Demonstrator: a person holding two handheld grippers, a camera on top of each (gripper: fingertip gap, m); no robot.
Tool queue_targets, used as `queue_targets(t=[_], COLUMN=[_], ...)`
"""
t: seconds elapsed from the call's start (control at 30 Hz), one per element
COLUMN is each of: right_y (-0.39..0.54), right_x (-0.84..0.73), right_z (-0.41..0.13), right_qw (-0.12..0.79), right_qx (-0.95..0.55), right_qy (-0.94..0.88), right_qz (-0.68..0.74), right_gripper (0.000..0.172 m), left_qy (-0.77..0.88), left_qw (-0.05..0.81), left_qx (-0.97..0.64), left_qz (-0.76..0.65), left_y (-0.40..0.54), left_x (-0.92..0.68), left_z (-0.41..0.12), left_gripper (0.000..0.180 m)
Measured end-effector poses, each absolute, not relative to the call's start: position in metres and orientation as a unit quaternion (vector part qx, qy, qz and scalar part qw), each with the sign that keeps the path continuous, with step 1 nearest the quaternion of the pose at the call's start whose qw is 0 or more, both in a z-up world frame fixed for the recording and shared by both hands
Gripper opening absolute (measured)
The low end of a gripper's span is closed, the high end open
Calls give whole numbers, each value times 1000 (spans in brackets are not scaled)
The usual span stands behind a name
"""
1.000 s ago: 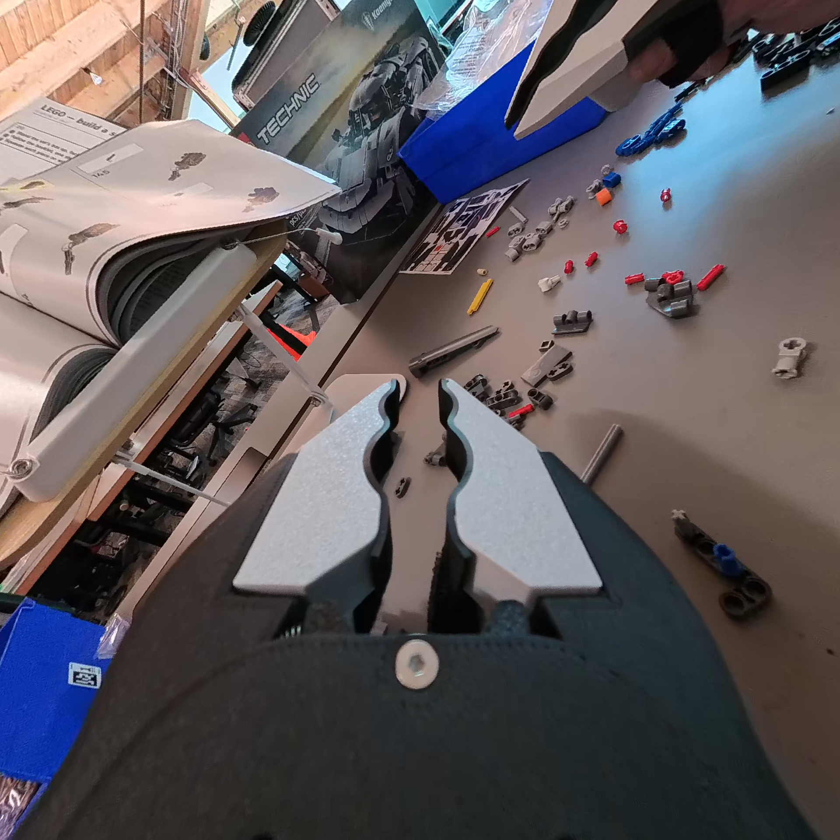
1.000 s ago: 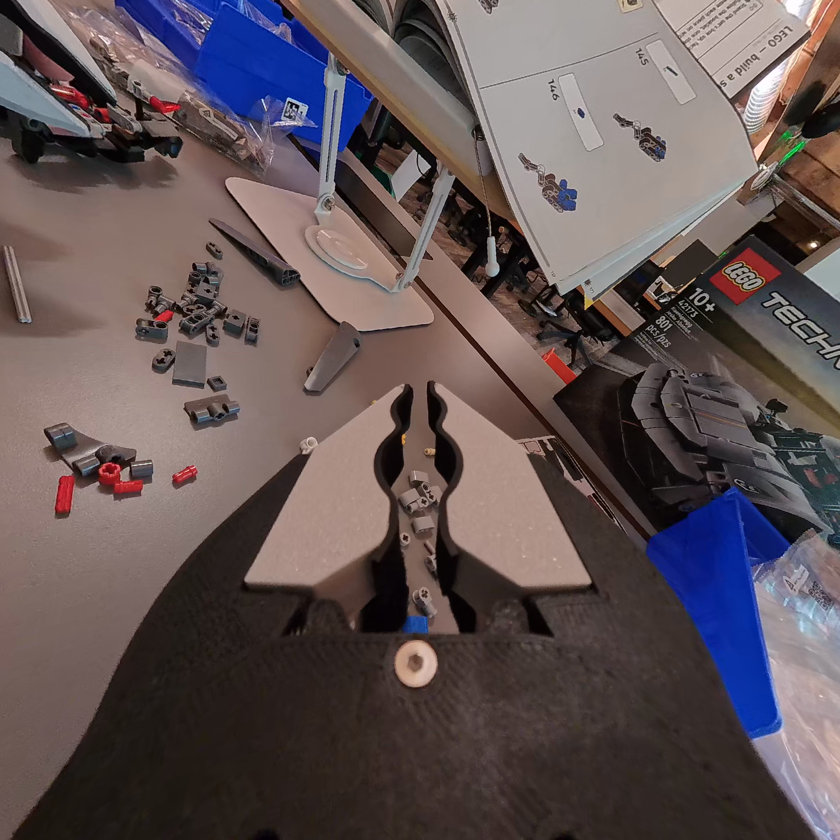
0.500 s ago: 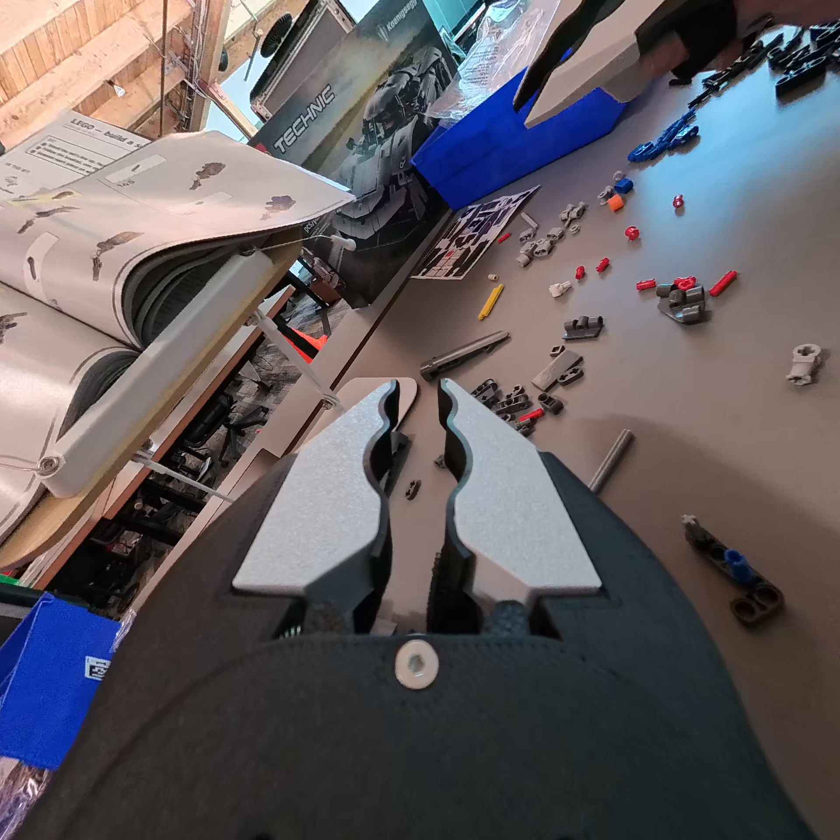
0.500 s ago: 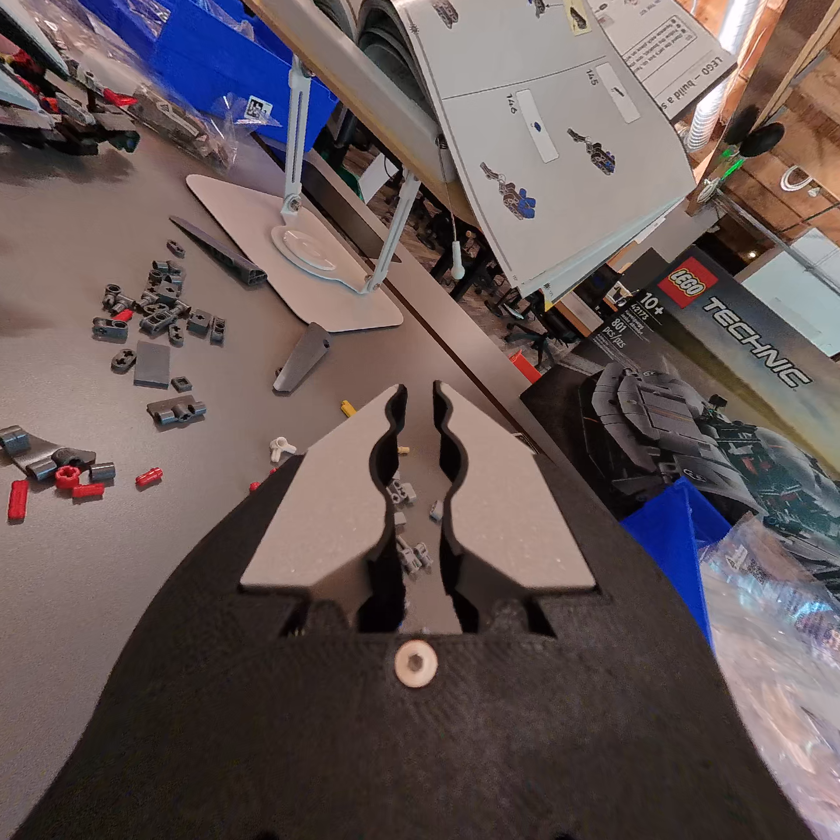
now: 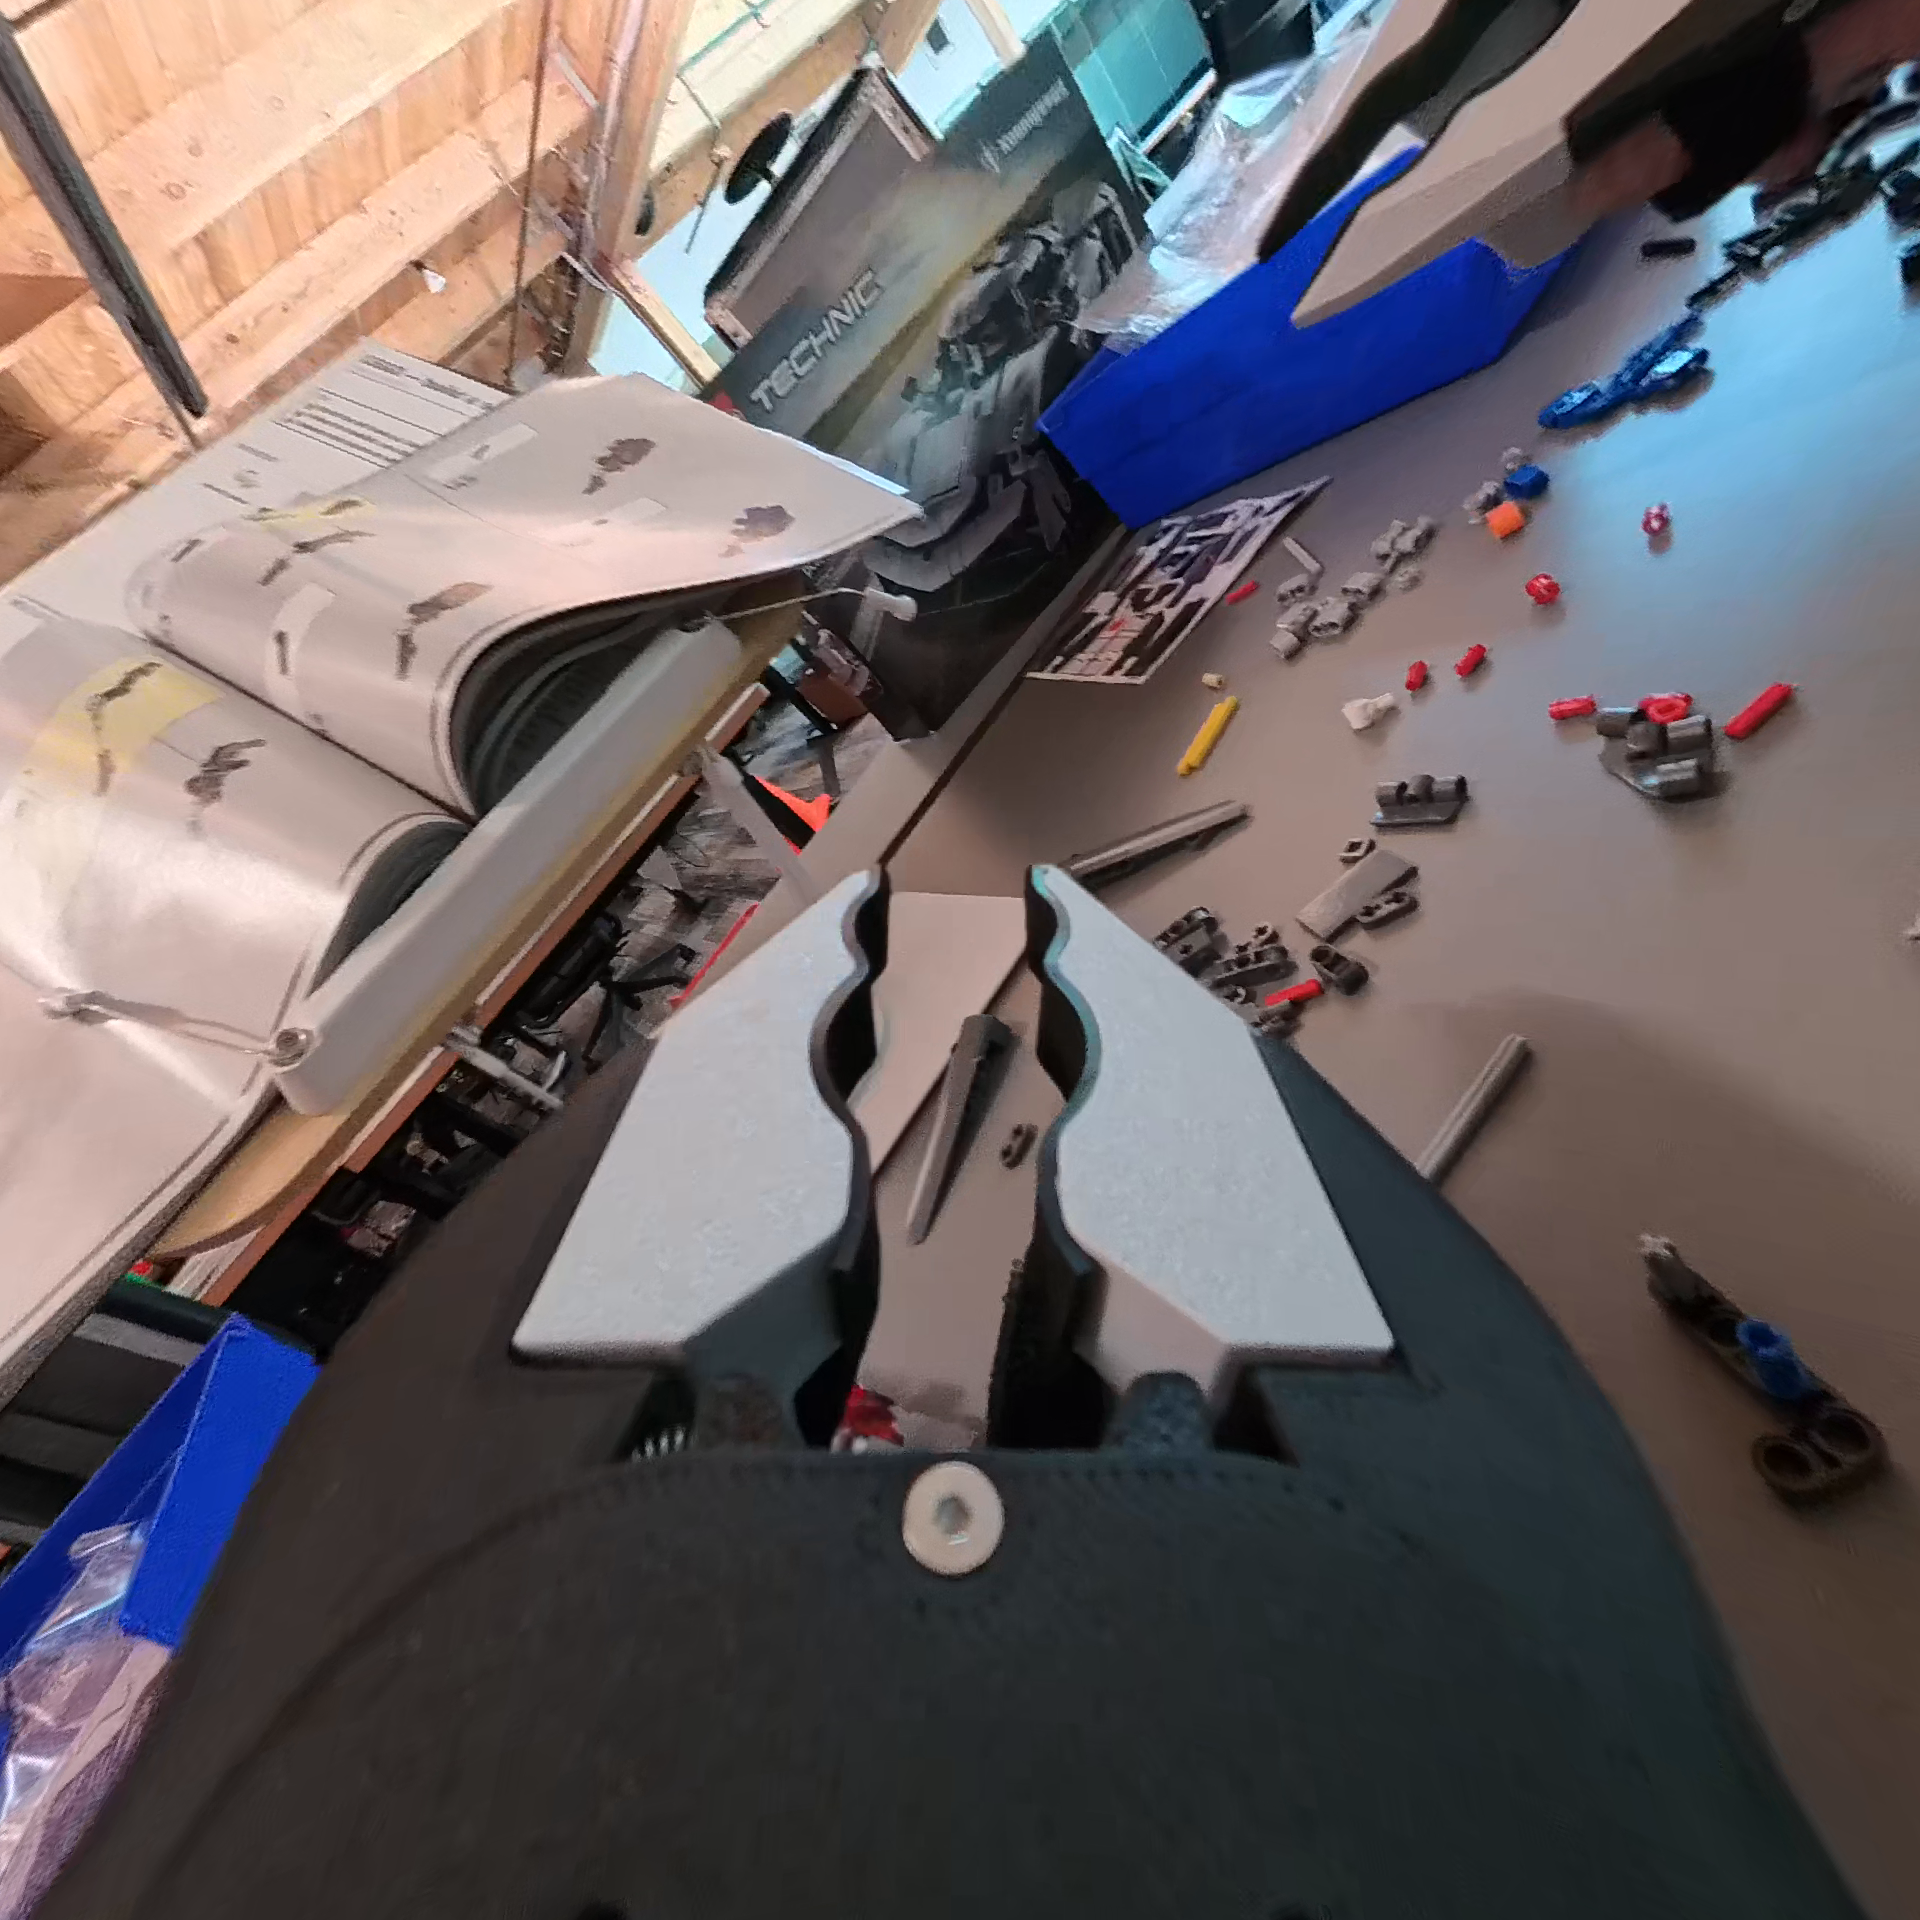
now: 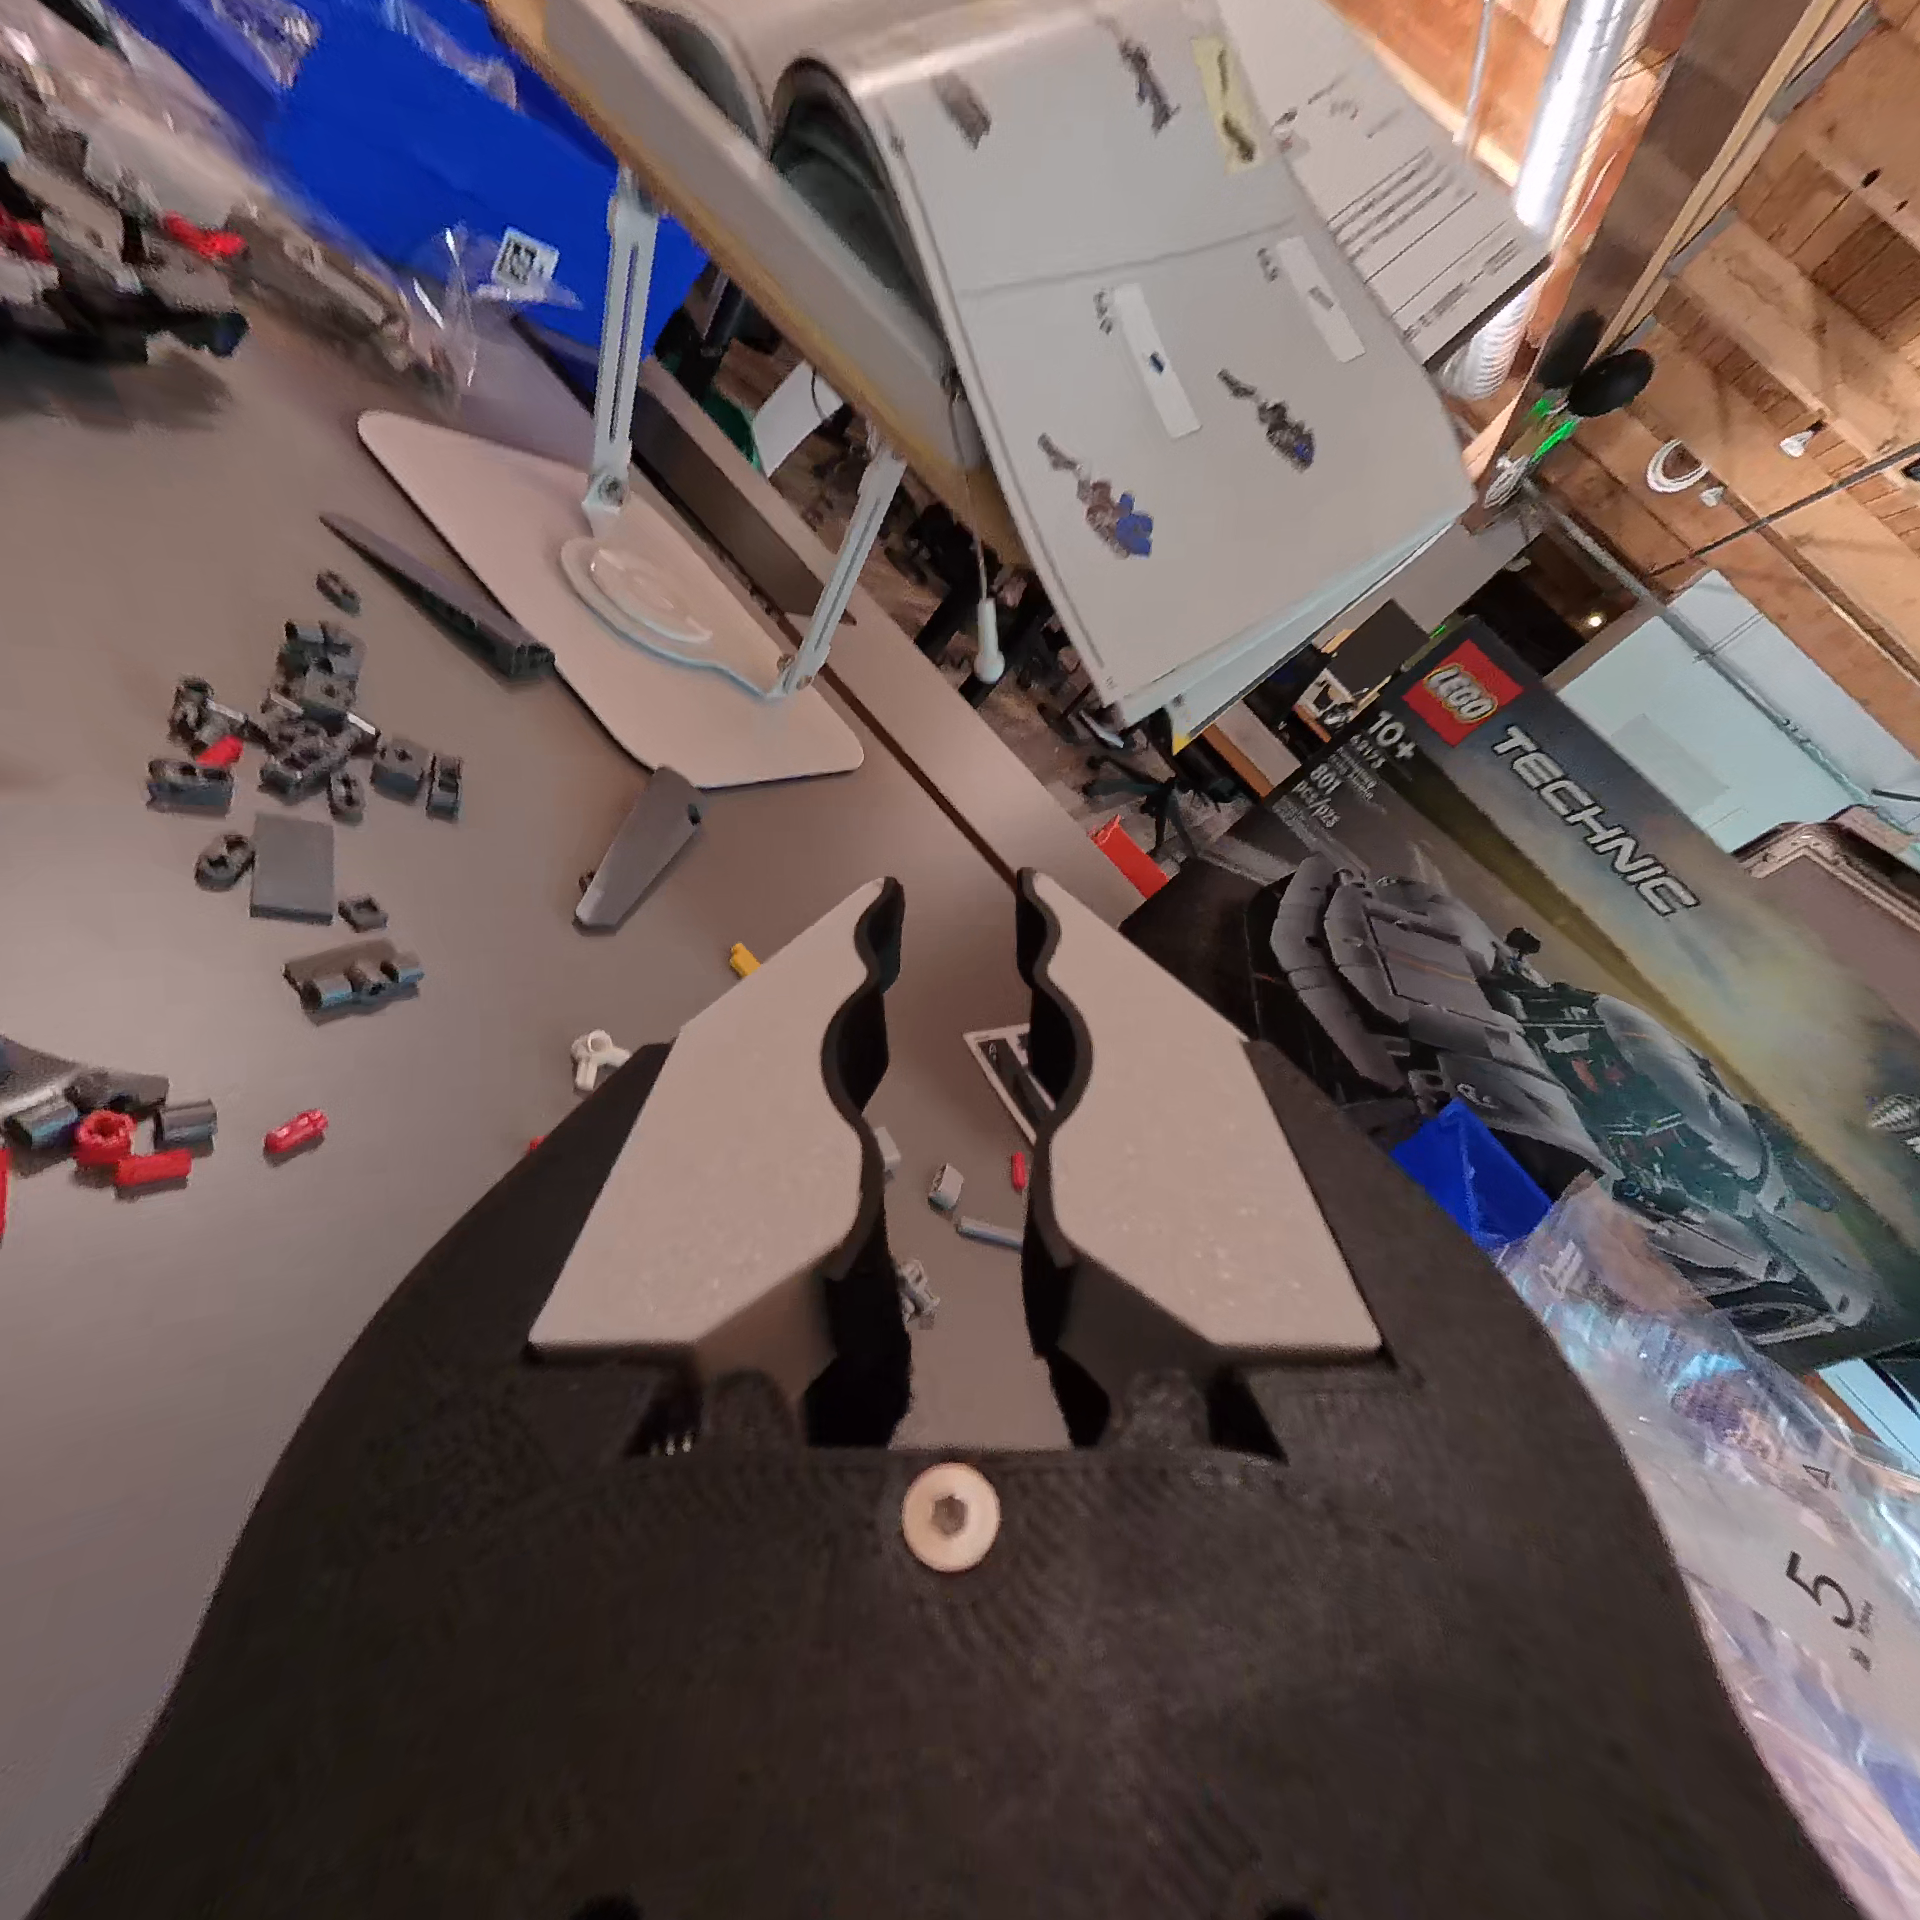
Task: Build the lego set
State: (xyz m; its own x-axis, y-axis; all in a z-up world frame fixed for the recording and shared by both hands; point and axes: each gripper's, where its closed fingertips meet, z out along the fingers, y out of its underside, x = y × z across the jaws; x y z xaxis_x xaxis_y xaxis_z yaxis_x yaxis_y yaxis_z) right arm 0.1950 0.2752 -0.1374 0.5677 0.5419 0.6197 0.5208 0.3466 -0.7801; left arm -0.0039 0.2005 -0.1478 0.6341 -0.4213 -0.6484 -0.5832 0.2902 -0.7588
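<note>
- Hovering over a matte grey desk (image 5: 1558, 1039), the left gripper (image 5: 956, 894) has its jaws parted with nothing in them; fingers (image 5: 727, 1122) are pale grey with a grainy finish and wavy black inner edges.
- Seen through that gap, lying flat on the desk: a long dark grey tapered wedge piece (image 5: 951, 1122), not touched by either pad, with a tiny black link (image 5: 1018, 1141) just beside it.
- Right gripper (image 6: 951, 894) is the same build, jaws also apart and bare, above small light grey bits (image 6: 945, 1184) scattered on the desk.
- Near it: another grey wedge (image 6: 639, 857), a flat dark tile (image 6: 294, 868) and stubby red pins (image 6: 296, 1132).
- Open instruction booklet (image 6: 1195, 364) with glossy curled pages sits on a white stand with a flat rounded base (image 6: 623, 644).
- Blue plastic bin (image 5: 1299, 405) and a printed cardboard box (image 6: 1610, 935) at the desk's far edge.
</note>
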Motion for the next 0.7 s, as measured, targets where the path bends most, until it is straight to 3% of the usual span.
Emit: queue_targets(t=[0.17, 0.3, 0.53, 0.7], right_y=[263, 256, 239, 233], right_x=[199, 205, 238, 282], right_z=[-107, -102, -118, -122], right_qw=[704, 680, 633, 596], right_qx=[-559, -594, -636, -665], right_qy=[-436, -426, -441, -447], right_qz=[30, 56, 21, -46], right_gripper=[27, 53, 56, 47], left_qy=[390, 368, 339, 354], left_qw=[708, 687, 711, 716], left_qx=[-585, -621, -609, -594], left_qz=[71, 82, 97, 89], left_y=[202, 211, 211, 204], left_x=[-15, -28, -45, -37], left_z=[-130, -135, -115, -114], left_gripper=[39, 30, 28, 25])
